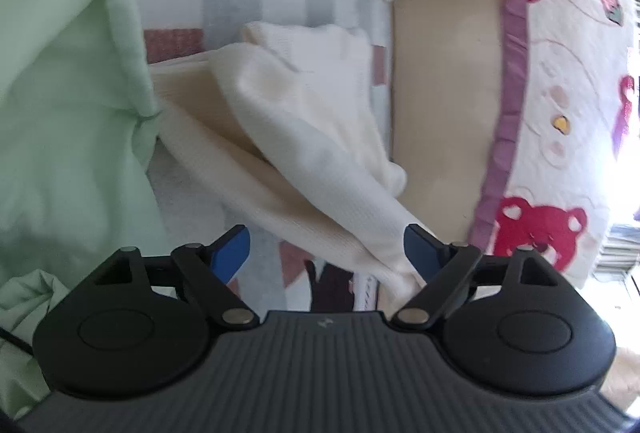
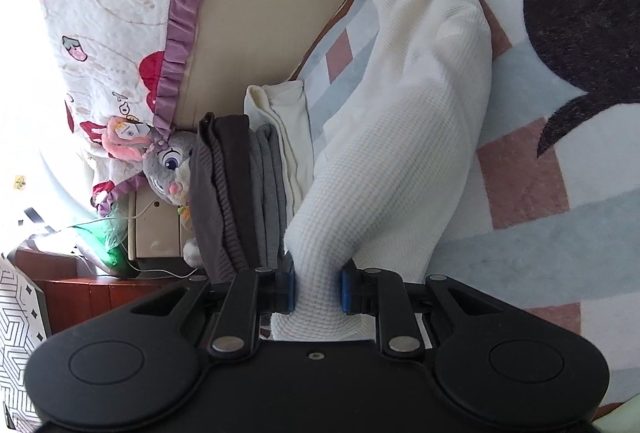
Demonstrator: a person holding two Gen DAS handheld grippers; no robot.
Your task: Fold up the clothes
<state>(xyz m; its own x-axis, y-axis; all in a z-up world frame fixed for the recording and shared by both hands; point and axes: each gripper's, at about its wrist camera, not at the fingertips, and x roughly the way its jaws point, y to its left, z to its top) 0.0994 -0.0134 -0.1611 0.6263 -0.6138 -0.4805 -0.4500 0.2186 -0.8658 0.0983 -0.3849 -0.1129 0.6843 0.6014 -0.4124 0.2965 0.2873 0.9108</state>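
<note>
A white waffle-knit garment (image 2: 420,93) lies stretched over the patterned rug (image 2: 540,225). My right gripper (image 2: 318,289) is shut on a bunched end of it, with the cloth pinched between the blue pads. In the left wrist view the same white garment (image 1: 304,121) runs down in a twisted fold towards my left gripper (image 1: 326,237). That gripper's jaws stand wide apart. The cloth's end rests against the right blue pad (image 1: 420,253) only, and the left pad is bare. A pale green garment (image 1: 60,93) hangs blurred at the left.
A stack of folded clothes (image 2: 240,185), brown, grey and cream, stands on the rug against the beige bed base (image 2: 248,13). A bear-print quilt with a purple frill (image 2: 100,13) hangs over the bed. A plush rabbit (image 2: 168,161) and a wooden cabinet (image 2: 80,293) lie beyond.
</note>
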